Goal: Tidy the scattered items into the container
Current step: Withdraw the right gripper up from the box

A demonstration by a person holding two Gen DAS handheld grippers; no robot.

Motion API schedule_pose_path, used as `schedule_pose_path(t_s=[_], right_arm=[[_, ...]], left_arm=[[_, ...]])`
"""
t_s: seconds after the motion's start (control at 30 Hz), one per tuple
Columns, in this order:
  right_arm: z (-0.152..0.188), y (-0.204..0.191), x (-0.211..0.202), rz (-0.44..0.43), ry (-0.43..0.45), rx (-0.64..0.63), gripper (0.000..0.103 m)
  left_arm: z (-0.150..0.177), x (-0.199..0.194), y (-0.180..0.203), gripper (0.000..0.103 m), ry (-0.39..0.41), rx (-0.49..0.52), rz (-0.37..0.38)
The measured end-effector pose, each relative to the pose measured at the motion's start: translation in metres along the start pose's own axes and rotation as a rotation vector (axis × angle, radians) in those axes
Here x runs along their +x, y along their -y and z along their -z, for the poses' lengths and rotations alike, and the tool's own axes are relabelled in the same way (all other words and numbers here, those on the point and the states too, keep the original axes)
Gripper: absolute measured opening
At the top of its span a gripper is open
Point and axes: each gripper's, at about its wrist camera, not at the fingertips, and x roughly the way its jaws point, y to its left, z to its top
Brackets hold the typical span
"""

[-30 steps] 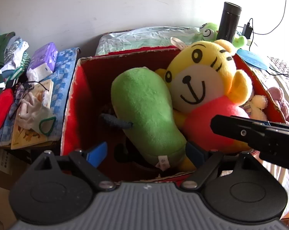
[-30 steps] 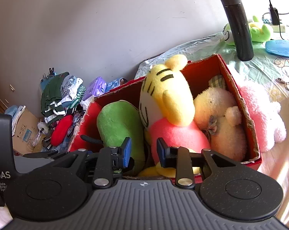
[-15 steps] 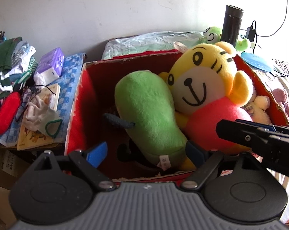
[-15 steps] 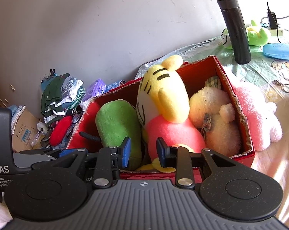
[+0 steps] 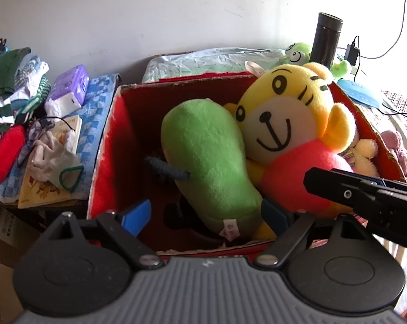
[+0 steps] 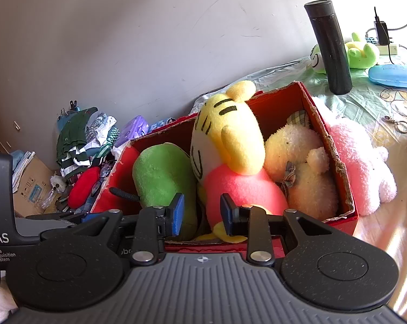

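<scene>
Red cardboard box (image 5: 107, 145) sits on the bed sheet (image 6: 365, 100) and holds 3 soft toys side by side: a green plush (image 5: 206, 159) at its left, a yellow tiger (image 5: 289, 113) in a pink shirt in the middle, and a cream bear (image 6: 303, 167) against its right wall. A pink plush (image 6: 362, 167) lies on the sheet just outside that right wall.

The left gripper (image 5: 206, 216) hangs over the box's near edge, fingers spread wide and empty. The right gripper (image 6: 202, 213) is over the same edge, its blue pads a narrow gap apart with nothing between them.

Compared with 1 second ago, both cameras have pulled back a little from the box and more of its rim shows; the toys inside have not shifted.

Behind the box stand a black flask (image 6: 328, 48), a green frog toy (image 6: 361, 54) and a blue case (image 6: 392, 71). Left of the box, clothes (image 5: 12, 81) and a book (image 5: 52, 178) are piled by the grey wall (image 5: 176, 8).
</scene>
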Motion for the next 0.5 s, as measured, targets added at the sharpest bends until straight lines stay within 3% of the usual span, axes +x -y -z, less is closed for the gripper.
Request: schedule_pose_path(t_s=[0.17,0.5], right_arm=[[0.002,-0.001,0.0,0.004,0.014,-0.007,0.031],[0.01,-0.003,-0.002,0.005,0.067,-0.06,0.031]], left_arm=[[0.004,0.0,-0.002,0.088,0.02,-0.007,0.02],[0.021,-0.002,-0.008,0.088,0.159,-0.023,0.064]])
